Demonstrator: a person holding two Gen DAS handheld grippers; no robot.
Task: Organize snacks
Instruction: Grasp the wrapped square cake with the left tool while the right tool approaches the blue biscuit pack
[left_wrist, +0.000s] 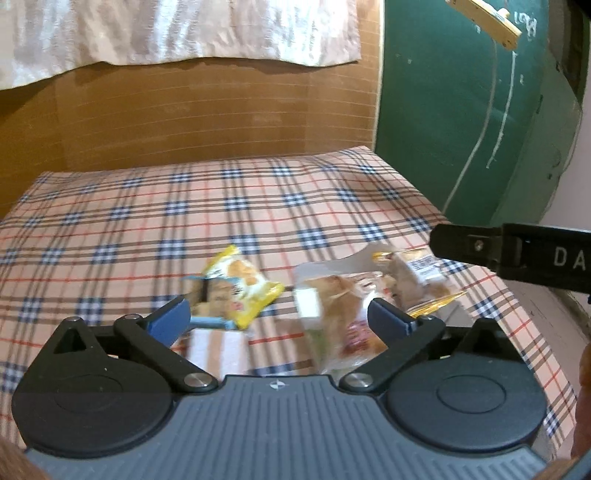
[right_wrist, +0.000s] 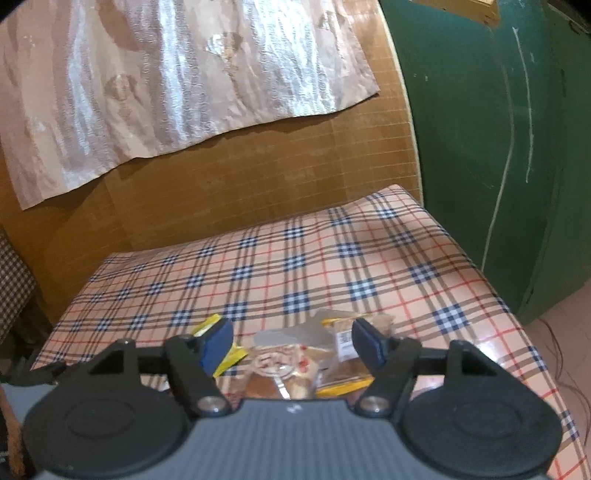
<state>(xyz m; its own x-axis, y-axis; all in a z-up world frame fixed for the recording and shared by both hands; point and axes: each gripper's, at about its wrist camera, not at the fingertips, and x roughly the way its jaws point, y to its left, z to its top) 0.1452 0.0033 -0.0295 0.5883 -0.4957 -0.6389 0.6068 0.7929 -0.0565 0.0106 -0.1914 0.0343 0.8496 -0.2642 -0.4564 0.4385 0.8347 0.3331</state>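
A home room (modest); plaid tablecloth (left_wrist: 258, 206), green door (left_wrist: 461, 110), cloth hanging (right_wrist: 166, 74) on wall.

Right gripper (right_wrist: 291, 345) fingers apart above clear snack packets (right_wrist: 291, 363), yellow packet (right_wrist: 231, 360) beside, plaid tablecloth (right_wrist: 295, 258)

A plaid cloth (left_wrist: 258, 206) in pale peach, crossed with navy-and-white checks and thin red and brown lines, is covering the worktop across the middle of both views. A yellow snack packet (left_wrist: 243, 284) with a white patch is lying at centre, a clear wrapper (left_wrist: 340, 306) showing tan and red is lying right of it, and a gold-edged clear packet (left_wrist: 417, 273) is showing at centre right. Behind, a brown striped board (left_wrist: 207, 122) is filling the upper middle, a shiny pinkish-white sheet (left_wrist: 166, 29) is hanging at upper left, a dark green panel (left_wrist: 443, 110) with chalky white lines is standing at upper right, and blue pads (left_wrist: 171, 319) are tipping the black and grey left gripper (left_wrist: 279, 317).
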